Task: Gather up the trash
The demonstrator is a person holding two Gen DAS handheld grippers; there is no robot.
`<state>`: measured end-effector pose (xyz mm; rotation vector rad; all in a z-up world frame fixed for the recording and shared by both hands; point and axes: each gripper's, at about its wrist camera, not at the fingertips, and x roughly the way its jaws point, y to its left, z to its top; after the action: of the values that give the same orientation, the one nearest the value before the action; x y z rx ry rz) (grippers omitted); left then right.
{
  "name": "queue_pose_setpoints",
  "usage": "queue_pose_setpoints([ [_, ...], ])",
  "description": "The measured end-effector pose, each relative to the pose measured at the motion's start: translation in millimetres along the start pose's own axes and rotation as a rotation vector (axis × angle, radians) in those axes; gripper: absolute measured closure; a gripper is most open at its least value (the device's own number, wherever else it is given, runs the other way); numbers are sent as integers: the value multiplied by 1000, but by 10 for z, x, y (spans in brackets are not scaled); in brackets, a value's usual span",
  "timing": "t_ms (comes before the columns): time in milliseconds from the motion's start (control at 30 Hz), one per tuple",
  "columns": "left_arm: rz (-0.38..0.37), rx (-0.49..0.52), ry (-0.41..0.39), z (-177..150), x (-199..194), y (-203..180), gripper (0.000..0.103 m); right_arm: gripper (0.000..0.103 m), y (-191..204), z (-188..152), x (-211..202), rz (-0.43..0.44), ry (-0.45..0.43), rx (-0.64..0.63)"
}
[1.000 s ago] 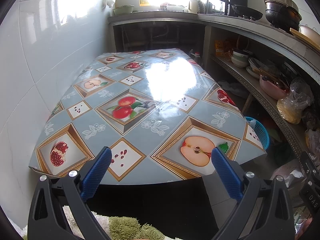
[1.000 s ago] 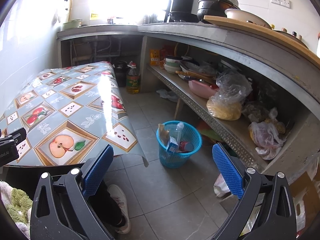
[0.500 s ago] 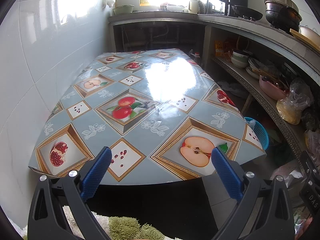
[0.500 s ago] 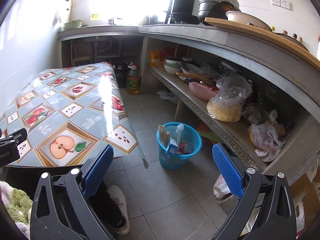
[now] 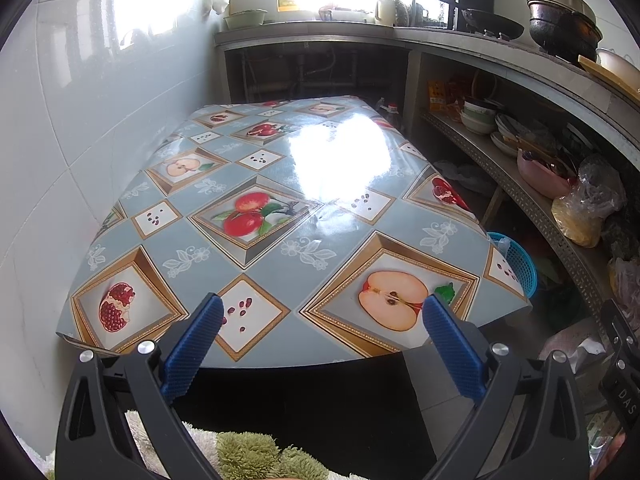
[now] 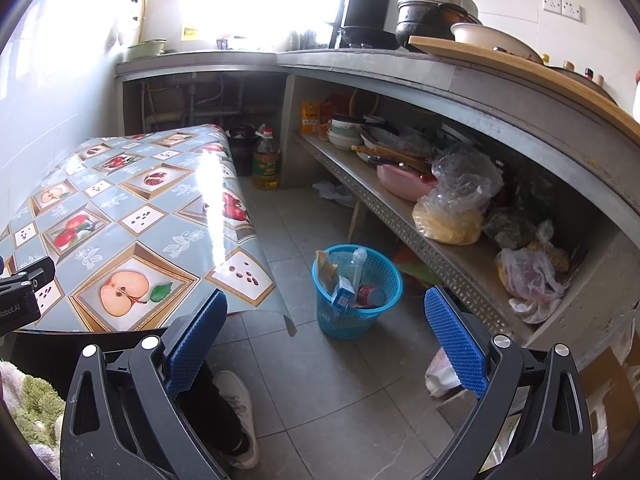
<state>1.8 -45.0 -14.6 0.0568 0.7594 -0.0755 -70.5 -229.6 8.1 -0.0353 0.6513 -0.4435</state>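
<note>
Nothing has shifted since the frames a second ago: I see both views just as they were. My left gripper [image 5: 322, 322] hangs over the near edge of the table [image 5: 280, 216], low in the frame, jaws released and holding nothing. My right gripper [image 6: 326, 320] is likewise spread wide over the floor [image 6: 340, 380]. The trash sits in the blue basket [image 6: 357, 292] at mid-frame, on the floor between the table and the shelf [image 6: 460, 256]: a carton, what may be a bottle, and a red item.
</note>
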Motion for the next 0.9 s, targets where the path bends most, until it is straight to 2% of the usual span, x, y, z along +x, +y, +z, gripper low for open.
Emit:
queue_pose_setpoints([
  [900,-8,3,3,-23,-6,7,5,8,5,-12,-5,-1,-2,-1],
])
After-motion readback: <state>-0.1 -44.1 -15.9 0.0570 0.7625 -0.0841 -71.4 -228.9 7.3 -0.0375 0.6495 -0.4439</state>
